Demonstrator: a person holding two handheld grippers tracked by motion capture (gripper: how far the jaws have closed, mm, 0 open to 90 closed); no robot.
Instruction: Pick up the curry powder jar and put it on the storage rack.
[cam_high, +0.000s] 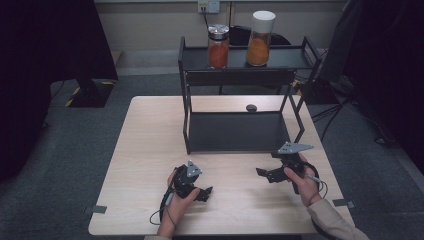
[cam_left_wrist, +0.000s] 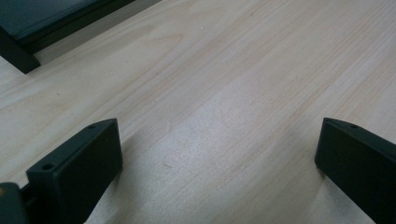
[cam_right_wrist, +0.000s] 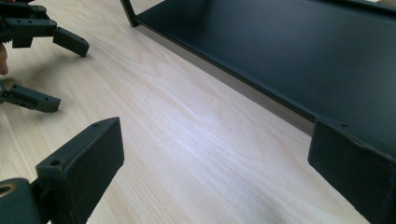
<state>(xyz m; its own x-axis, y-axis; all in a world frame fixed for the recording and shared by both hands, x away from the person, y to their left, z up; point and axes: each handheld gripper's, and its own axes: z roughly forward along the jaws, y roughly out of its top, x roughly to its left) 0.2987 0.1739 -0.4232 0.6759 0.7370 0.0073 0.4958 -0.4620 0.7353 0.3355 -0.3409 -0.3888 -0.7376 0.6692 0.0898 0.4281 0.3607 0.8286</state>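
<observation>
Both grippers rest low over the light wooden table (cam_high: 150, 150), near its front edge. My left gripper (cam_high: 206, 192) is held in the left hand and points right, jaws wide open with bare wood between them (cam_left_wrist: 219, 149). My right gripper (cam_high: 261, 172) sits at the front right and points left, open and empty (cam_right_wrist: 215, 158). The left gripper (cam_right_wrist: 51, 70) also appears in the right gripper view, open, at the upper left. A black two-tier metal shelf (cam_high: 235, 131) stands on the table behind the grippers. Two jars of orange powder (cam_high: 218, 46) (cam_high: 260, 38) stand on its top tier.
A small dark round object (cam_high: 251, 107) lies on the table behind the shelf. The shelf's lower tray (cam_right_wrist: 280, 51) runs close past the right gripper. Grey carpet, cables and dark stands surround the table.
</observation>
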